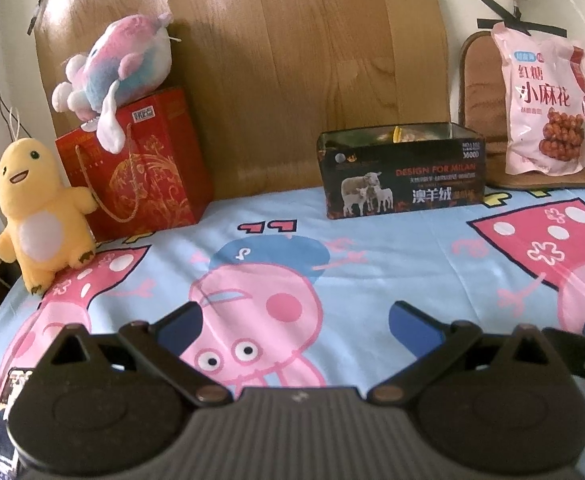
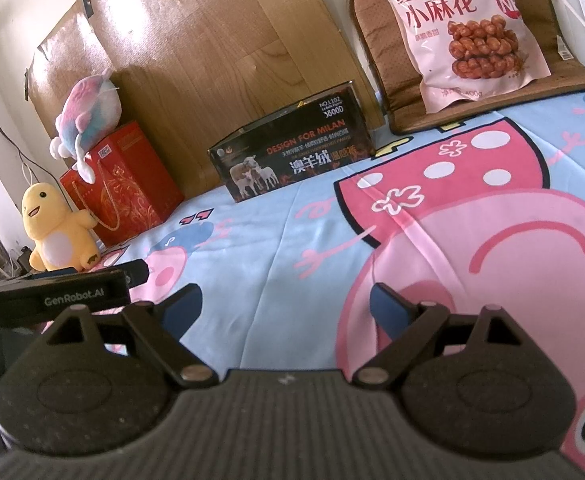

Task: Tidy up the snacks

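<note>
A black open-topped box with sheep printed on it stands at the far side of the bed; snack packets show inside it in the left wrist view. A pink snack bag leans upright on a brown cushion at the far right. My left gripper is open and empty, low over the cartoon sheet, well short of the box. My right gripper is also open and empty, hovering over the sheet to the right of the left one.
A red gift bag with a pastel plush on top stands at the far left. A yellow plush sits beside it. A wooden board backs the bed. The brown cushion lies under the pink bag.
</note>
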`<action>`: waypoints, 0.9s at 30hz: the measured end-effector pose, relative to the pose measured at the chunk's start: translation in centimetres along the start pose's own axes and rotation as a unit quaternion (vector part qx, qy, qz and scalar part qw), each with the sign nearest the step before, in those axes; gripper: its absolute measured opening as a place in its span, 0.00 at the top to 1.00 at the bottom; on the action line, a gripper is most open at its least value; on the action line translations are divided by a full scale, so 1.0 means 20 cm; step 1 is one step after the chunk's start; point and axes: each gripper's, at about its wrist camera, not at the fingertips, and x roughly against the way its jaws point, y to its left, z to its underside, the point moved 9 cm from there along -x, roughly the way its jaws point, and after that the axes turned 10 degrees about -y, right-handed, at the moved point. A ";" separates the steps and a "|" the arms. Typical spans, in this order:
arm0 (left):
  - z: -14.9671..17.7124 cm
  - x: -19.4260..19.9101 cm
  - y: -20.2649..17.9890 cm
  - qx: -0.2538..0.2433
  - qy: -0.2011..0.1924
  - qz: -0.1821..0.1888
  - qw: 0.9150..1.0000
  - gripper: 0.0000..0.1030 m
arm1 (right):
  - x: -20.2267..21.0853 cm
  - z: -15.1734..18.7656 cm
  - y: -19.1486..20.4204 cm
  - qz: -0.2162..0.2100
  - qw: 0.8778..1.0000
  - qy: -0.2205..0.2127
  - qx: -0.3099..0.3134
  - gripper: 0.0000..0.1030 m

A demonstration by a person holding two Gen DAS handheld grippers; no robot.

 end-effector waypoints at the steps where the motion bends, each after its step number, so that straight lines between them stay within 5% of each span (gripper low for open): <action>1: 0.00 0.00 0.00 0.001 0.002 0.001 1.000 0.00 | 0.00 0.00 0.00 0.000 1.000 0.000 0.000 0.10; 27: 0.05 -0.04 -0.04 0.022 0.042 0.040 0.998 0.00 | 0.00 0.00 0.00 0.001 1.000 0.000 0.000 0.09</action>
